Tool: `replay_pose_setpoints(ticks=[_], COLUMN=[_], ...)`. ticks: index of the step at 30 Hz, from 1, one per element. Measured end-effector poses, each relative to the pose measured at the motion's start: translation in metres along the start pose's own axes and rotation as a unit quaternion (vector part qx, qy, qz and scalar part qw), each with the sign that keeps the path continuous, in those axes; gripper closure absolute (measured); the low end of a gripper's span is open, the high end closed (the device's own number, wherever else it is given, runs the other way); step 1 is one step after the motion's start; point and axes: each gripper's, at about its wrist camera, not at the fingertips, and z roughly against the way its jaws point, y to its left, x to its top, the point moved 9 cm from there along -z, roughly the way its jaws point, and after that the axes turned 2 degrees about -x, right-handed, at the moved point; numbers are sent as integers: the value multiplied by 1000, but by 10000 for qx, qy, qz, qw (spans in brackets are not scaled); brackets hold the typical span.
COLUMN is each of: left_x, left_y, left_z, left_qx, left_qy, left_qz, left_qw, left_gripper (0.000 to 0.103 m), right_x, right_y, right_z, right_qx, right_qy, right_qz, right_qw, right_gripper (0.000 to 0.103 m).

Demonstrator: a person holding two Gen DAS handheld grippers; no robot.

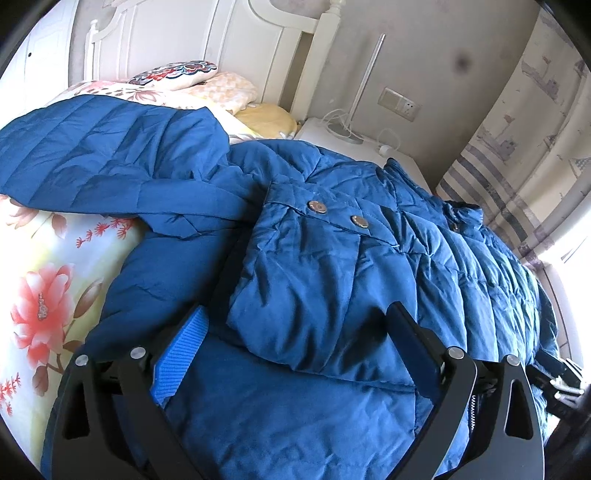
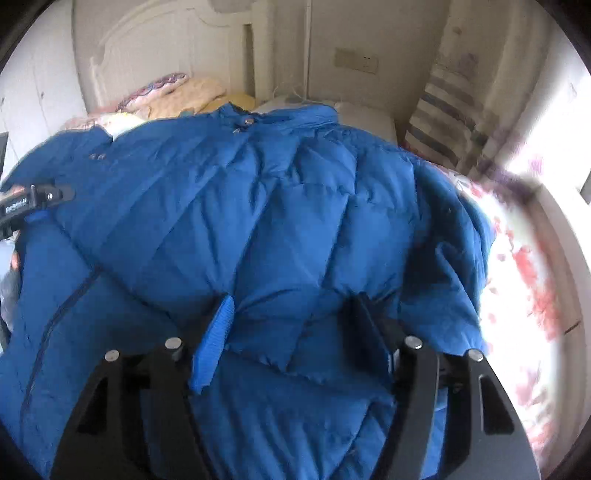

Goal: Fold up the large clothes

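Note:
A large blue quilted down jacket (image 1: 332, 258) lies spread on a bed with a floral sheet (image 1: 44, 288); it also fills the right wrist view (image 2: 258, 206). One sleeve with two metal snaps (image 1: 317, 207) is folded across the body. My left gripper (image 1: 295, 325) is open, its jaws wide apart over the folded sleeve's cuff end, holding nothing. My right gripper (image 2: 291, 317) is open just above the jacket's quilted panel near a folded edge. The left gripper also shows at the left edge of the right wrist view (image 2: 37, 199).
Pillows (image 1: 173, 75) and a white headboard (image 1: 207, 33) are at the far end. A white bedside cabinet (image 1: 369, 144) with a lamp base and cables stands beyond the jacket. Striped curtains (image 1: 517, 155) and a bright window are to the right.

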Motion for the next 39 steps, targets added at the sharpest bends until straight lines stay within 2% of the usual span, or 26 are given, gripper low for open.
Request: replay_pose_setpoints(ticks=[2,3,4,5,7,8,9,10,11,13,15,17,19,21,23,24,27,30,31,33,34,35,36,37,38,39], left_x=[0,0,0,0,0,0,0,0,0,2,7,21,40,54,66,67,69,76,82,97,104,106,108,108,109,111], left_y=[0,-1,-1,-2,-3,-3,-2,0,4,19,41,79,128,176,244,261,328,363,369,375,379,383,386,388,387,386], left_z=[1,1,2,2,1,1,4,10,21,43,67,96,122,142,156,159,157,136,132,125,118,112,107,103,105,110], left_qx=[-24,-41,-77,-108,-224,-303,-433,-647,-896,-1220,-1381,-1407,-1213,-968,-496,-438,-359,-863,-870,-725,-590,-529,-501,-493,-476,-420], left_qy=[-3,-6,-12,-8,70,102,128,169,196,106,-60,-374,-675,-914,-1067,-1087,-1057,-988,-1063,-1171,-1235,-1218,-1179,-1211,-1339,-1477], left_qz=[8,8,11,10,-21,-25,6,85,211,457,672,933,1185,1505,2134,2303,3159,3822,3910,3896,3903,3964,4051,4167,4227,4201], left_qw=[10000,10000,10000,9999,9997,9995,9990,9977,9956,9914,9881,9849,9832,9796,9699,9661,9422,9147,9101,9106,9105,9084,9052,8996,8950,8944], left_gripper=[9,9,9,9,9,9,9,9,9,9,9,9,9,9,9,9,9,10,14,18,36,48,68,78,80,84], right_x=[2,8,11,16,24,22,16,7,3,3,4,11,19,13,-5,-3,-1,-3,-1,-2,-2,-2,-2,-2,-3,-3], right_y=[-5,-9,-8,-2,19,29,36,39,40,41,38,48,62,69,68,65,64,66,64,65,65,66,68,69,67,67], right_z=[4,13,20,26,34,27,14,-2,-10,-6,2,26,37,28,0,2,2,5,1,3,3,4,4,4,4,4], right_qx=[-72,-415,-525,-504,-237,-192,-183,-259,-401,-582,-817,-1079,-943,-863,-810,-783,-626,-673,-701,-716,-705,-686,-699,-694,-695,-687], right_qy=[228,186,75,-89,-457,-438,-241,35,77,212,312,-128,-530,-531,-36,-72,-63,-78,-76,-73,-75,-79,-80,-84,-85,-91], right_qz=[-222,-332,-418,-529,-751,-799,-805,-795,-729,-706,-761,-638,-486,-406,-464,-490,-598,-554,-524,-505,-519,-530,-525,-525,-526,-528], right_qw=[9995,9984,9977,9973,9958,9957,9963,9965,9965,9956,9933,9920,9929,9940,9956,9957,9962,9962,9961,9961,9961,9962,9961,9962,9962,9962], right_gripper=[38,37,36,35,23,20,20,19,19,19,19,19,18,18,18,17,16,16,16,15,15,15,15,15,15,15])
